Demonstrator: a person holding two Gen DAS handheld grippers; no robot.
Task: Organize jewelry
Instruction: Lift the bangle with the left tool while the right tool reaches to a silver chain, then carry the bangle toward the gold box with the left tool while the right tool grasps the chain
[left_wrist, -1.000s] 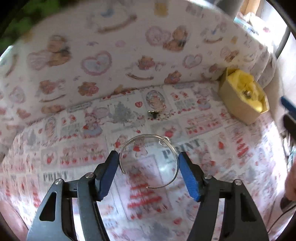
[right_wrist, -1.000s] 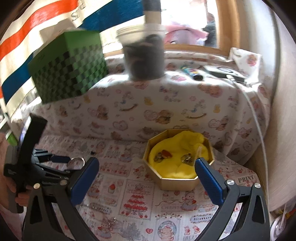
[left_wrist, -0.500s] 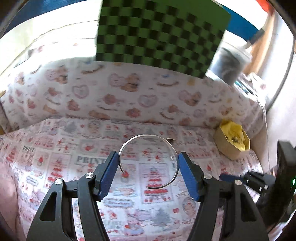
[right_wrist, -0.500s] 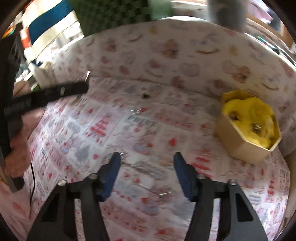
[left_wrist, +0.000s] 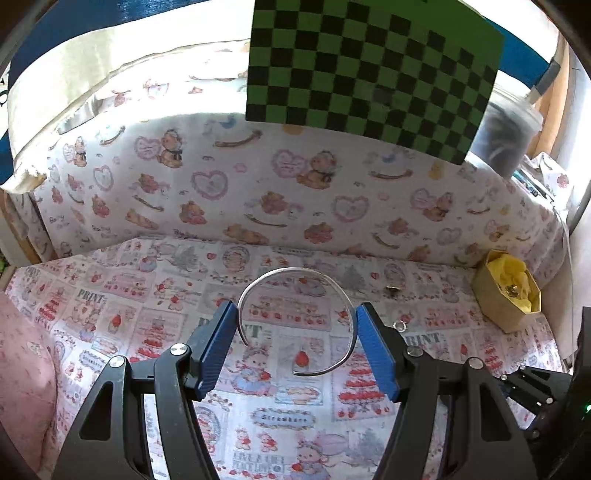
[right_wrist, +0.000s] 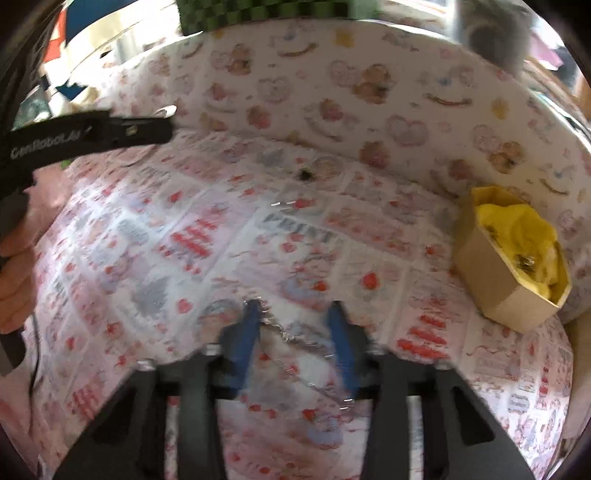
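The silver open bangle (left_wrist: 297, 321) is being held across its width between the blue pads of the left gripper (left_wrist: 295, 345), its gap facing back toward the handle, above the printed cloth (left_wrist: 110, 306). The hexagonal box with yellow lining (left_wrist: 508, 295) is lying well off to the right, nearer the right gripper (right_wrist: 295, 332). That one is hovering half-closed over what seems to be a thin chain (right_wrist: 295, 338), blurred; contact is unclear.
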